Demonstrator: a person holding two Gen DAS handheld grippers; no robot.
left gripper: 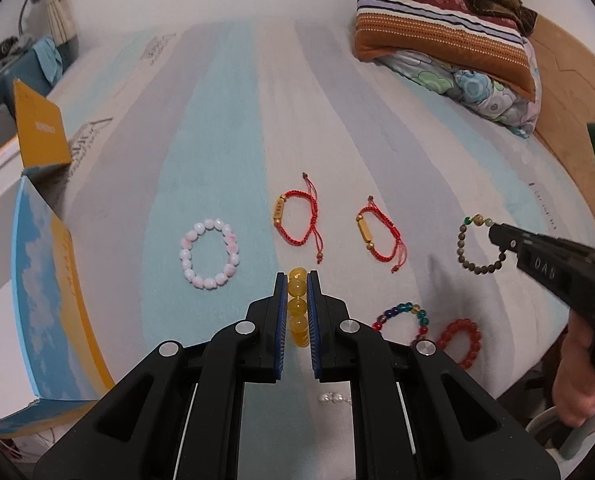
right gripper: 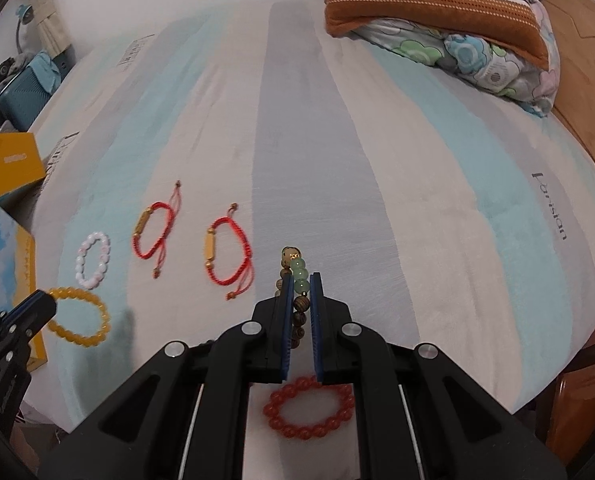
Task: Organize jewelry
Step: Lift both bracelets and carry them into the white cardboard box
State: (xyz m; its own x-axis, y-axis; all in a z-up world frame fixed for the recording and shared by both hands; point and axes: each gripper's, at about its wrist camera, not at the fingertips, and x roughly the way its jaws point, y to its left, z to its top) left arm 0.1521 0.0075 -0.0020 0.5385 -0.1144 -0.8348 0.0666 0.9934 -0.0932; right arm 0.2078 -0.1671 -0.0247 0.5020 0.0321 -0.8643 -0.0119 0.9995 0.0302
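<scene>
On the bed (left gripper: 225, 128), going left to right, a pink-and-white bracelet (left gripper: 209, 254) is lying flat, then two red cord bracelets (left gripper: 296, 216) (left gripper: 379, 234) just beside each other. The left gripper (left gripper: 297, 280) is clenching its jaws on a yellow bead bracelet (right gripper: 77, 316) — the loop is hanging clear of the sheet. Further right, the right gripper (right gripper: 300, 282) is grasping a brown bead bracelet (left gripper: 481, 244) by its green beads, also lifted. A rainbow bracelet (left gripper: 403, 316) and a red bead bracelet (right gripper: 309, 408) are waiting near the bed's edge.

These bead loops are probably light, limp on elastic and slippery — pinching across one or two beads should be holding best; the cords are soft, so the gold bar is the likelier spot to take.
</scene>
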